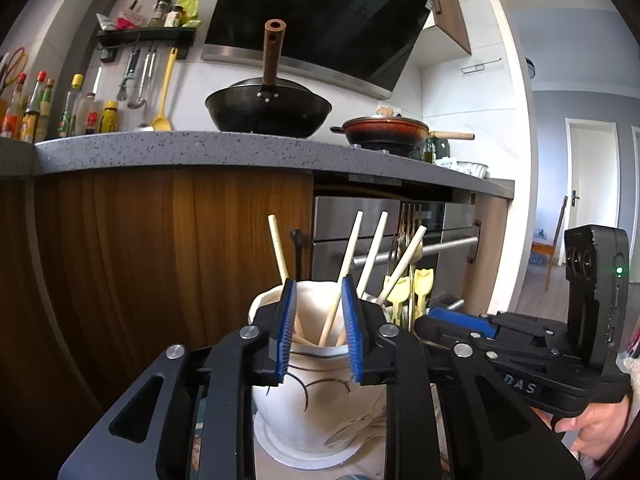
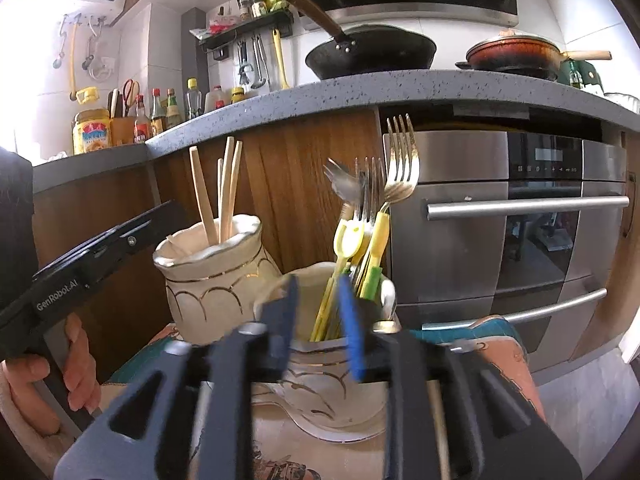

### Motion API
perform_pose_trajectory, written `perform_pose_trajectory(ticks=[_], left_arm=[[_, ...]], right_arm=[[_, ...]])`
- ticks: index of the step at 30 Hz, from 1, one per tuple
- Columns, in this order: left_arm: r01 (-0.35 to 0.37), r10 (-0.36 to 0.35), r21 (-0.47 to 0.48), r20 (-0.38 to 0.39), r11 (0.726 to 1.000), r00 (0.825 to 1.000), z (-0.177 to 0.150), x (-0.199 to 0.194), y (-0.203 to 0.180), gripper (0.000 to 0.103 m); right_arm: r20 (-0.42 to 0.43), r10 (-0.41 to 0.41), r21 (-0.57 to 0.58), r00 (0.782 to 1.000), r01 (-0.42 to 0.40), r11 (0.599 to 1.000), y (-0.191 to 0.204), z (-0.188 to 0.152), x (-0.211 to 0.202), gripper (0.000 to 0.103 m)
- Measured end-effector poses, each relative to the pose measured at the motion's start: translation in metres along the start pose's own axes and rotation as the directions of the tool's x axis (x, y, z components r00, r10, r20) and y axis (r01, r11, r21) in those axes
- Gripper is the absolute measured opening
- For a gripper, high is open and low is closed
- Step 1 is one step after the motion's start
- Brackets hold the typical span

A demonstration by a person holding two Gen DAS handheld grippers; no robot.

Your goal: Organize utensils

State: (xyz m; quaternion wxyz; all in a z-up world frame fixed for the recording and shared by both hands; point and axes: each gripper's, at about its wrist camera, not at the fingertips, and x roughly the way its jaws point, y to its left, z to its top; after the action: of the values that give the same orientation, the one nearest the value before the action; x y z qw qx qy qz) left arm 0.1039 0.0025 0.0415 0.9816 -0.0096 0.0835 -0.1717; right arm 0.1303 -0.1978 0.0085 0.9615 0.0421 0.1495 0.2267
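**Chopsticks and forks sorted into two cream vases**

Chopsticks (image 1: 352,256) of pale smooth wood stand fanned in a rounded cream ceramic vase with gold scallop lines (image 1: 304,404), set on a white saucer (image 1: 280,450). The left gripper (image 1: 319,330), black with ribbed blue pads, hangs at the vase's wavy rim, jaws apart and pressing on nothing; one chopstick rises between them.

Just beside it, a second cream ceramic vase (image 2: 320,384) holds metal forks with yellow and green plastic handles (image 2: 374,216). The right gripper (image 2: 318,326), blurred, sits at that rim with jaws apart, clamping nothing. Both vases stand on a patterned cloth (image 2: 508,344).
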Motion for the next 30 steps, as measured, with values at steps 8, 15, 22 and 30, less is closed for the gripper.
perform_pose_trajectory(ticks=[8, 15, 22, 30], left_arm=[[-0.021, 0.021, 0.000, 0.007, 1.000, 1.000, -0.002, -0.023, -0.001, 0.028], [-0.058, 0.058, -0.006, -0.047, 0.998, 0.997, -0.017, -0.046, -0.005, 0.036], [-0.142, 0.138, -0.036, -0.097, 0.989, 0.986, -0.036, -0.064, -0.003, 0.071], [-0.213, 0.215, 0.031, -0.051, 0.977, 0.975, -0.046, -0.077, -0.013, 0.093]], right_arm=[[0.028, -0.035, -0.015, 0.999, 0.035, 0.999, 0.003, -0.004, -0.026, 0.037], [-0.004, -0.080, -0.019, 0.997, 0.080, 0.997, 0.003, -0.018, -0.048, 0.045], [-0.009, -0.122, -0.033, 0.993, 0.121, 0.992, 0.002, -0.028, -0.065, 0.071], [0.041, -0.161, -0.079, 0.986, 0.164, 0.983, 0.004, -0.035, -0.075, 0.097]])
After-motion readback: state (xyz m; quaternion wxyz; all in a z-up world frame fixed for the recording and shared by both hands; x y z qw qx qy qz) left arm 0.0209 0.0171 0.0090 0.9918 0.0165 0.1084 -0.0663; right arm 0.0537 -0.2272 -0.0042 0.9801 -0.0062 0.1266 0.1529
